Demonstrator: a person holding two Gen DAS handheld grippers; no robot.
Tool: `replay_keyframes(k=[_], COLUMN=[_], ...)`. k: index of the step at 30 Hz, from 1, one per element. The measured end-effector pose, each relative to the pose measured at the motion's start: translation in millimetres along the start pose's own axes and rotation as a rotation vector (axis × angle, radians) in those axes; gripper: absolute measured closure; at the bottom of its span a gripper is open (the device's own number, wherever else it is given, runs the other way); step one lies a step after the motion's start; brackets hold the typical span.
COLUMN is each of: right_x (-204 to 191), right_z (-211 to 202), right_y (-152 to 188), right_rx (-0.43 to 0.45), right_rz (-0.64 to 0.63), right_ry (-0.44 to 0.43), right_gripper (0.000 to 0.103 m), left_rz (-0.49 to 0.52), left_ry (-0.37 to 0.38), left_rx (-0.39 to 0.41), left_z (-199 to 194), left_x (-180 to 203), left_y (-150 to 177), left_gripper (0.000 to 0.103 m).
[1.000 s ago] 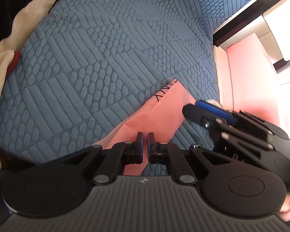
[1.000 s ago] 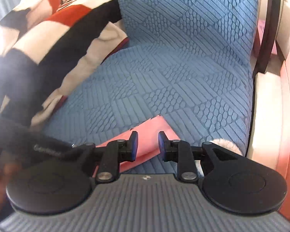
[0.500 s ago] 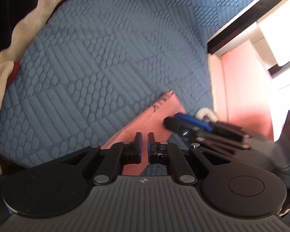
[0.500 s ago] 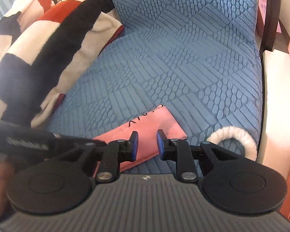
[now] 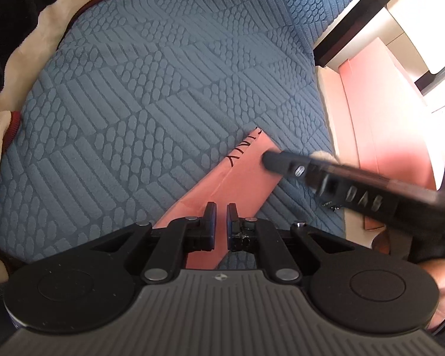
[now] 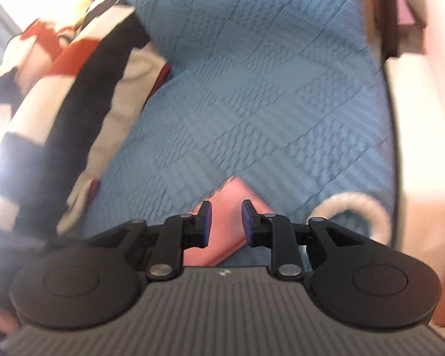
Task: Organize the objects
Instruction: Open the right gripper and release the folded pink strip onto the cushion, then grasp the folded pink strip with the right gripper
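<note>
Right wrist view: right hand-held gripper (image 6: 225, 222), jaws just widening and empty, hovers over pink envelope (image 6: 227, 195) on blue cushion (image 6: 267, 103). Left hand-held gripper (image 5: 221, 225), nearly closed and empty, hovers above the envelope's near end.

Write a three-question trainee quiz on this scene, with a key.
1. True or false: the pink envelope lies flat on the blue textured cover.
2. Which tool has its jaws set wider apart? A) left tool B) right tool
3. Fill in: the white fuzzy ring lies to the ____ of the envelope in the right wrist view.

Key
1. True.
2. B. The right tool's jaws have just been opening, over the envelope with nothing pressed between them; the left tool's jaws are almost together.
3. Right.
</note>
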State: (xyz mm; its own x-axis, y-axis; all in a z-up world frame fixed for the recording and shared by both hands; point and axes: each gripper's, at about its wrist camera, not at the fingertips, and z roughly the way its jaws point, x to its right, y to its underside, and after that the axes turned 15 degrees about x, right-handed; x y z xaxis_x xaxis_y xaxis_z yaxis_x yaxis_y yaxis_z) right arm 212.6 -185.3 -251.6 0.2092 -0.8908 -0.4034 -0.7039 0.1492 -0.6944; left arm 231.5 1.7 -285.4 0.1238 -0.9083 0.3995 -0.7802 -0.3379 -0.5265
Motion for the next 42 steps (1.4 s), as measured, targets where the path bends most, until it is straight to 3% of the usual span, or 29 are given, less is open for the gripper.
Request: replay_keyframes(k=[2,8,13,17,22,24,29,33,37,42], right_x=[3.9,12.0,19.4,35.0,37.6,29.9,29.3,28.5,35.0,34.4], right_z=[-1.4,4.5,9.5,5.7,2.1,1.0,6.2,11.4,13.2,10.8], right_y=[-0.9,1.2,1.9,0.0,1.7,2.1,1.0,1.4,3.8,3.6], right_rx=[0.009,-0.013,-0.046,-0.041,-0.063,-0.054,-0.052,-0.036,-0.026,0.000], right_rz=[0.021,0.057,0.130,0.261,0.371,0.326,0.368,0.385,0.423,0.422], right_ry=[0.029,0.069,0.003,-0.053,-0.203,-0.191,-0.170,-0.138,-0.104,-0.093], right_gripper=[0.064,0.064,0.061,0.060,0.060,0.060,0.060,0.066,0.083,0.086], left_rz=[-0.004,-0.006,-0.014,-0.025,-0.054,-0.056,-0.055,-0.060,-0.059,-0.053], left_ry=[-0.002,-0.003,-0.004,-0.009,-0.015,-0.014,-0.013,-0.011,-0.011,-0.007], left_rx=[-0.002,-0.003,-0.004,-0.003,0.003,0.003,0.004,0.004,0.007,0.014], left_z=[0.4,0.5,0.7,-0.3,-1.4,-1.7,-1.7,-1.5,-0.6,-1.7], left_x=[-0.8,-0.7,-1.9,-3.3,-8.5,-10.1,-11.7,-12.2,-11.4,-9.8], left_y=[0.1,1.1,0.7,0.5,-2.6,-3.7,-4.7,-5.5,-6.7,-7.9], left_gripper=[0.096,0.096,0.096,0.096,0.096,0.096,0.096,0.096,0.096,0.096])
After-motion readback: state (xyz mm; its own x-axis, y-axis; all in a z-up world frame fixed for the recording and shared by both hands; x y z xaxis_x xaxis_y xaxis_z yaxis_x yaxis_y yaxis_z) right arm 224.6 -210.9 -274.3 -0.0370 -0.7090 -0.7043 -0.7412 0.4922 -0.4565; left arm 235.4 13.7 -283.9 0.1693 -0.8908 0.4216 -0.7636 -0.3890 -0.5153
